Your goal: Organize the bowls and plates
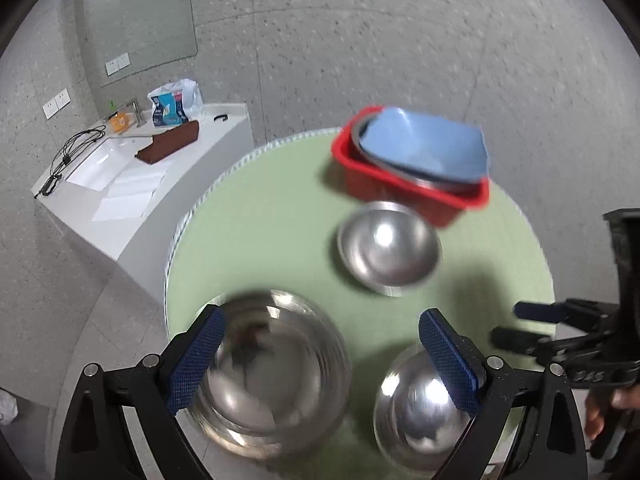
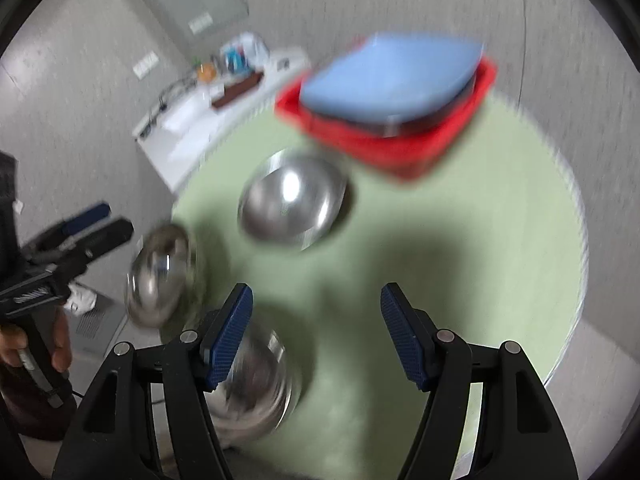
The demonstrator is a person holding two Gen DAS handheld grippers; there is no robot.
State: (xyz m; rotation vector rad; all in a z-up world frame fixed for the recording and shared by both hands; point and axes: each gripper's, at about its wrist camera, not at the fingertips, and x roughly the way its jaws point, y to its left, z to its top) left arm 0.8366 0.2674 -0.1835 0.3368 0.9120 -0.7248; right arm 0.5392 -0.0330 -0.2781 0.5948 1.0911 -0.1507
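Observation:
Three steel bowls sit on a round green table: a large one near me on the left, a smaller one near right, and a middle one further back. A red bin at the far side holds a blue plate over a steel dish. My left gripper is open above the large bowl. My right gripper is open and empty above the table, with one bowl under its left finger. The bin and middle bowl lie ahead, blurred.
A white counter with a sink, cables, a brown block and packets stands to the left of the table. The right gripper shows in the left wrist view over the table's right edge. The left gripper shows in the right wrist view.

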